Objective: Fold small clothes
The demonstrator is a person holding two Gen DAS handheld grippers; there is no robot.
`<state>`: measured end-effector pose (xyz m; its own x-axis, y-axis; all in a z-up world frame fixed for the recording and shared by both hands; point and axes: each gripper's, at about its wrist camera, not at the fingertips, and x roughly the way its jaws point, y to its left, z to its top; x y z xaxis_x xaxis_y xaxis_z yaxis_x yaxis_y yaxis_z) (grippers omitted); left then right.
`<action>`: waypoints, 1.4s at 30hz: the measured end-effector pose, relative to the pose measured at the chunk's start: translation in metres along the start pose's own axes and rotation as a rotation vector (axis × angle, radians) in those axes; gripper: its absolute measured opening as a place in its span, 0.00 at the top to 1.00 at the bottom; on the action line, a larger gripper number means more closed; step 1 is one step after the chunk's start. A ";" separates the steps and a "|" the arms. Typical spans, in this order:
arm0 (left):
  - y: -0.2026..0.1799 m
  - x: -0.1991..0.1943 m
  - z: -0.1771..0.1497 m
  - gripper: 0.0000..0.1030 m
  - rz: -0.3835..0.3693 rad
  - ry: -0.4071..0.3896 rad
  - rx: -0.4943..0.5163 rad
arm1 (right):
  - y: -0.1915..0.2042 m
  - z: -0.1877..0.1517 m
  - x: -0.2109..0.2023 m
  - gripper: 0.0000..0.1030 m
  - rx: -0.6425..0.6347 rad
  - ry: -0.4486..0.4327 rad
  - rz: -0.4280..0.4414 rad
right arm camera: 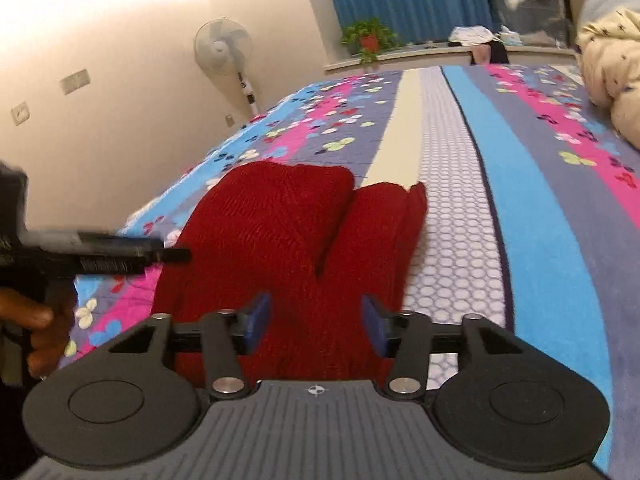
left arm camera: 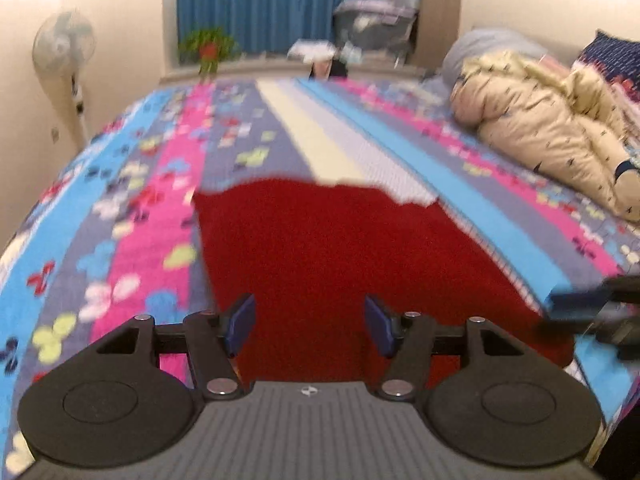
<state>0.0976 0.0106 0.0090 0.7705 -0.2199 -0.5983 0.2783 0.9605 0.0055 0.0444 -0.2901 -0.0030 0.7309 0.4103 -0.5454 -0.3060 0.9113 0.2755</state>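
Note:
A red knitted garment (left arm camera: 340,260) lies folded on the striped, butterfly-print bedspread (left arm camera: 132,200). My left gripper (left arm camera: 310,324) hovers over its near edge, open, with only the red knit showing in the gap between its blue pads. In the right wrist view the same garment (right arm camera: 280,232) shows two folded lobes with a crease between them. My right gripper (right arm camera: 316,324) is open above its near end, with nothing pinched. The left gripper (right arm camera: 120,256) enters from the left, held by a hand (right arm camera: 36,320). The right gripper (left arm camera: 580,308) is blurred at the left view's right edge.
A beige padded jacket (left arm camera: 540,128) is heaped at the bed's far right, also visible as the jacket (right arm camera: 608,64). A standing fan (right arm camera: 224,48) is by the wall on the left. A potted plant (right arm camera: 370,38) and storage boxes (right arm camera: 528,8) sit past the bed's far end.

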 end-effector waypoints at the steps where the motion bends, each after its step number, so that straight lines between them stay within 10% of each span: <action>1: -0.002 0.001 0.003 0.36 -0.010 -0.017 0.002 | 0.003 -0.003 0.010 0.48 -0.023 0.041 -0.025; 5: -0.013 0.028 0.005 0.36 0.020 0.053 0.042 | 0.001 -0.015 0.040 0.51 -0.042 0.183 -0.133; 15: -0.019 0.011 -0.010 0.26 0.060 0.017 0.111 | 0.001 -0.008 0.035 0.54 0.020 0.144 -0.125; 19: -0.005 0.036 -0.027 0.18 0.066 0.154 0.063 | 0.001 -0.014 0.044 0.43 -0.013 0.155 -0.160; 34: -0.048 -0.121 -0.040 0.06 0.182 -0.048 -0.008 | 0.035 -0.008 -0.076 0.27 -0.059 -0.059 -0.207; 42: -0.056 -0.111 -0.071 0.06 0.224 0.071 -0.142 | 0.040 -0.024 -0.088 0.25 -0.068 -0.079 -0.271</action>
<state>-0.0443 -0.0067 0.0183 0.7601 0.0081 -0.6498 0.0186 0.9992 0.0342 -0.0466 -0.2883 0.0370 0.8358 0.1502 -0.5280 -0.1317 0.9886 0.0728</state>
